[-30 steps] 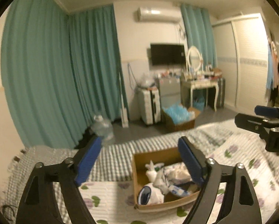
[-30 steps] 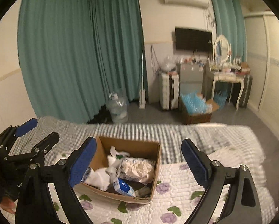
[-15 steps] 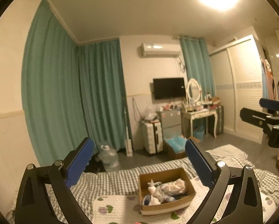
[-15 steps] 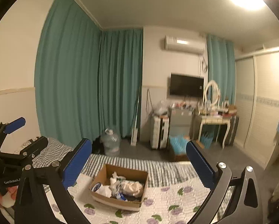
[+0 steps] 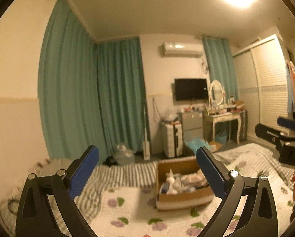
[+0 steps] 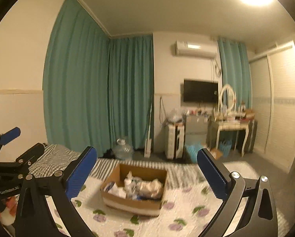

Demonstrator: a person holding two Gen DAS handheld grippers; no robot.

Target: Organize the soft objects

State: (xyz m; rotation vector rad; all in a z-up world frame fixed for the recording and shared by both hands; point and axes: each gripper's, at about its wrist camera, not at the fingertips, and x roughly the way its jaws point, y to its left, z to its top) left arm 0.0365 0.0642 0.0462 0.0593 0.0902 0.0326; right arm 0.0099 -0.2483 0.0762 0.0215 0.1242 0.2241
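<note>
An open cardboard box sits on the flowered quilt of the bed. It holds several soft white and pale items, piled and blurred. My left gripper is open and empty, held high above the bed, well back from the box. My right gripper is open and empty, also high and back from the box. Each gripper shows at the edge of the other's view: the right one, the left one.
Teal curtains hang behind the bed. On the floor beyond stand a water jug, a white suitcase, a box of blue items and a dressing table with mirror. A wardrobe is at the right.
Both grippers rose and tilted upward over the second, so the box shrank and the ceiling light came into view. In the last half second the views dipped slightly toward the bed. Both stayed open.
</note>
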